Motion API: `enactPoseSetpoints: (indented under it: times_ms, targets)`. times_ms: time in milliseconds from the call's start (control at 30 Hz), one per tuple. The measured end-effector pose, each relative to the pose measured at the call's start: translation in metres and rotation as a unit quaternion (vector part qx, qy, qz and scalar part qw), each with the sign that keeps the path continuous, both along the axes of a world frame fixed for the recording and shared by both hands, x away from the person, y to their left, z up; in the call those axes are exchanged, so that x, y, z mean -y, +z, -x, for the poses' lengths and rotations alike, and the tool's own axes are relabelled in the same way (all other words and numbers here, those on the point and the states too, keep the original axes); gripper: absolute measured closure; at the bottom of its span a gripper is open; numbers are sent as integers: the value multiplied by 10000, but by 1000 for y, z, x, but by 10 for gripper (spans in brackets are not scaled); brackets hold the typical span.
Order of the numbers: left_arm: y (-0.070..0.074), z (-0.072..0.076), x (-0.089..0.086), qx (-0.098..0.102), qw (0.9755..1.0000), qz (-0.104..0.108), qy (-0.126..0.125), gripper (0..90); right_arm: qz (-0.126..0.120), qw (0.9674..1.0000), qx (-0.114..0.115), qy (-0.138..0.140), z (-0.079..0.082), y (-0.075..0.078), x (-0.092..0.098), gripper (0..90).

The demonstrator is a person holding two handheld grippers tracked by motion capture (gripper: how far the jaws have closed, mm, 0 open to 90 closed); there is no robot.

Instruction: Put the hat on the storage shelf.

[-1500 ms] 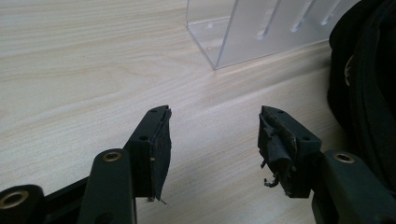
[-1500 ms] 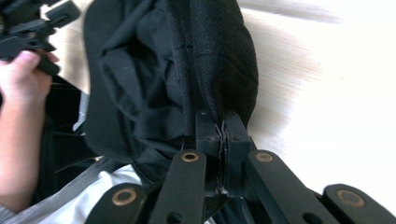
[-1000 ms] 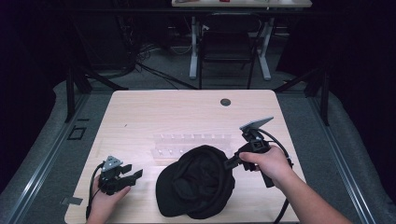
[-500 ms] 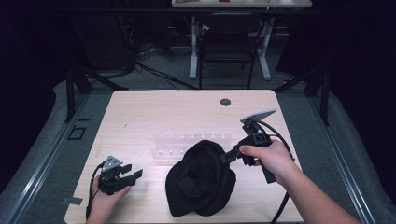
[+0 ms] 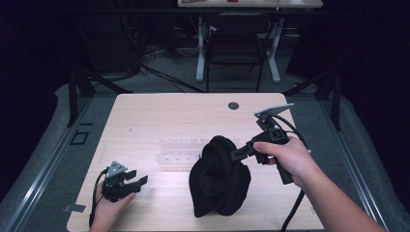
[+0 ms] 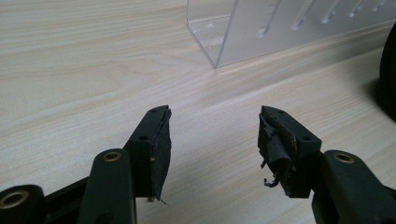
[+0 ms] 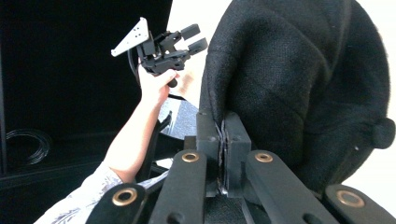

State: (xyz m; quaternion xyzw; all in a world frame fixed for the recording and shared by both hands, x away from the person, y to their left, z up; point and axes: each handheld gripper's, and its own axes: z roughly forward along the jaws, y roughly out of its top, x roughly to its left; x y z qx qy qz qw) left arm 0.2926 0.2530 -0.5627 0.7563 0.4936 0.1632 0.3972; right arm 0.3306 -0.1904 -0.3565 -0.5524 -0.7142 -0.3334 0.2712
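In the high view no brand, label or writing could be read on anything. A pale wood desk (image 5: 159, 121) stood in a dark room, grey floor around it, a chair and white desk legs behind, and a small dark round disc (image 5: 233, 105) lay near the desk's far edge. A clear acrylic rack (image 5: 181, 151) lay at mid-desk. The right gripper (image 5: 235, 155), held in the person's right hand (image 5: 285, 157) with the forearm coming in from the lower right, had its fingers clamped on the edge of a black knit hat (image 5: 218, 179), which hung with its lower part resting on the desk just in front of the rack. The left gripper (image 5: 138, 178), in the left hand (image 5: 109, 205), sat low near the desk's near left corner, fingers apart, well apart from the hat.

In the left gripper view the two black fingers (image 6: 154, 149) stood spread with bare wood grain between them; the acrylic rack's corner (image 6: 224, 32) lay ahead, and a dark edge of the hat (image 6: 389, 70) showed at the right.

In the right gripper view the fingers (image 7: 209, 140) were pressed together on the hat's rim (image 7: 299, 79), the cloth rising above them. Beyond, the left hand (image 7: 154, 86) held up the left gripper (image 7: 195, 38) with fingers apart, a patterned sleeve (image 7: 79, 205) below.
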Motion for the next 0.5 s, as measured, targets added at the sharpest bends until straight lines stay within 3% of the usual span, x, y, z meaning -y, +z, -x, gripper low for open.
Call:
enactPoseSetpoints:
  times_ms: [233, 500]
  targets:
    - [0, 0, 0, 6, 10000, -5, 5, 444, -200, 9998, 24, -83, 0, 11, 8, 884]
    - [-1, 0, 1, 20, 10000, -1, 13, 444, -441, 9984, 244, -249, 0, 27, 19, 884]
